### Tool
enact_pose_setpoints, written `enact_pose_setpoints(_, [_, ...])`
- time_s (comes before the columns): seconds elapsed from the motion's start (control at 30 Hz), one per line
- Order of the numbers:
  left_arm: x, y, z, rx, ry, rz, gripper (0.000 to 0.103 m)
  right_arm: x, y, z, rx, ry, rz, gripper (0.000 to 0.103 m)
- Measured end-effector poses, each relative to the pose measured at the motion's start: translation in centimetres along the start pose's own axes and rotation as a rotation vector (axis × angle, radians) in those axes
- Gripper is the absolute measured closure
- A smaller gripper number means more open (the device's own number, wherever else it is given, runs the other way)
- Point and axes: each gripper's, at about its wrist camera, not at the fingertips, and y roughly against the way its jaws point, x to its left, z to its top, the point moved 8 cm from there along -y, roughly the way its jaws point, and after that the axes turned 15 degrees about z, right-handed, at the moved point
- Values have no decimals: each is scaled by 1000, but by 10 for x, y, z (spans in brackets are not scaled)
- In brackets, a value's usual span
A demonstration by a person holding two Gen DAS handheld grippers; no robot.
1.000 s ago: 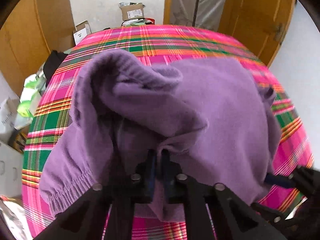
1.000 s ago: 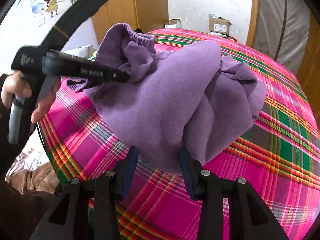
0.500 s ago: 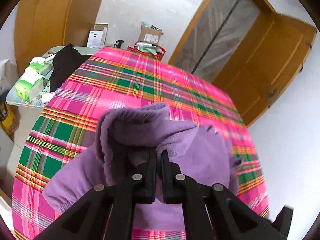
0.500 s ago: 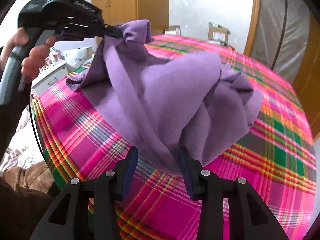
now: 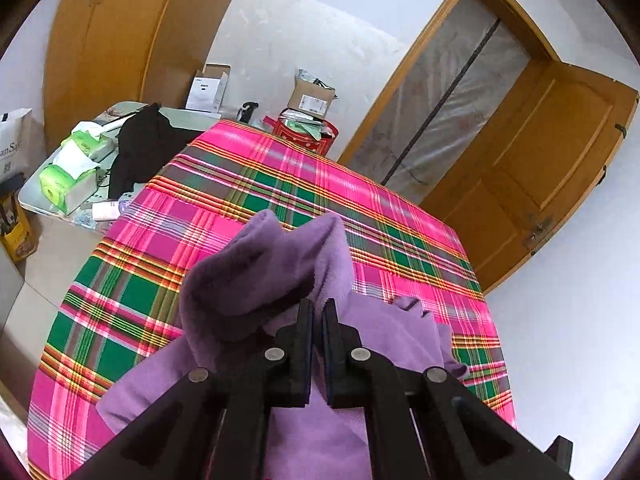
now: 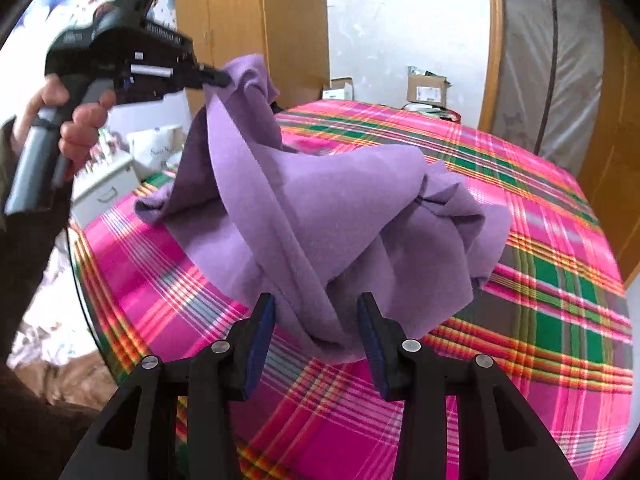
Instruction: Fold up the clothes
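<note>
The step in hand looks like the opening lift, getting the crumpled garment (image 6: 320,208) off the tabletop (image 6: 560,300) so it can be shaken out and laid flat before any fold is made. The left tool (image 5: 316,312) is clenched on a bunched edge of the garment, the cloth pinched in the narrow slit between its jaws and ballooning over their tips; in the right wrist view that tool, held by a hand (image 6: 76,120), sits high above the tabletop's left side with the cloth hanging from it like a tent. The right tool (image 6: 316,320) is released, its jaws wide apart, with the garment's lowest hanging corner between the blue pads but seemingly not pressed by either. The rest of the garment lies heaped on the tabletop's near half, one end trailing toward its left edge and a bundle of pleats toward its middle. The next move probably calls for the right tool to close on that near corner or on a matching edge, then for both to draw apart so the cloth spreads; choosing a true hem rather than a stray fold matters, and from here I cannot tell which part of the garment either tool has. The garment is plain purple, soft and fleecy with a matte nap, thick enough to hold rounded folds. The tabletop wears a smooth woven plaid in pink, green and yellow, draped taut over a rounded outline.
</note>
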Motion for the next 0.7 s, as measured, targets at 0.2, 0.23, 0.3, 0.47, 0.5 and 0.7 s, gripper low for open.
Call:
enact_pose_setpoints(0.2, [4,4,10,-19,26,-7,99,8,-1,15,-14,18,12,59])
enact_pose_setpoints(0.23, [5,6,11,-28,28,-4,99,9,-2,17,-16,11,27,59])
enact_pose_setpoints(0.3, [7,10,15,-45,35,-2,99,9,2,21,-48,-21,64,59])
enact_pose_setpoints(0.47, [12,7,18,-45,45,7,99,8,-3,23,-34,-30,87,59])
enact_pose_setpoints(0.5, [13,6,17,-46,42,16,99,9,-1,24,-39,-43,105,59])
enact_pose_setpoints(0.7, [19,9,22,-54,68,6,99,9,9,38,-67,-63,130,59])
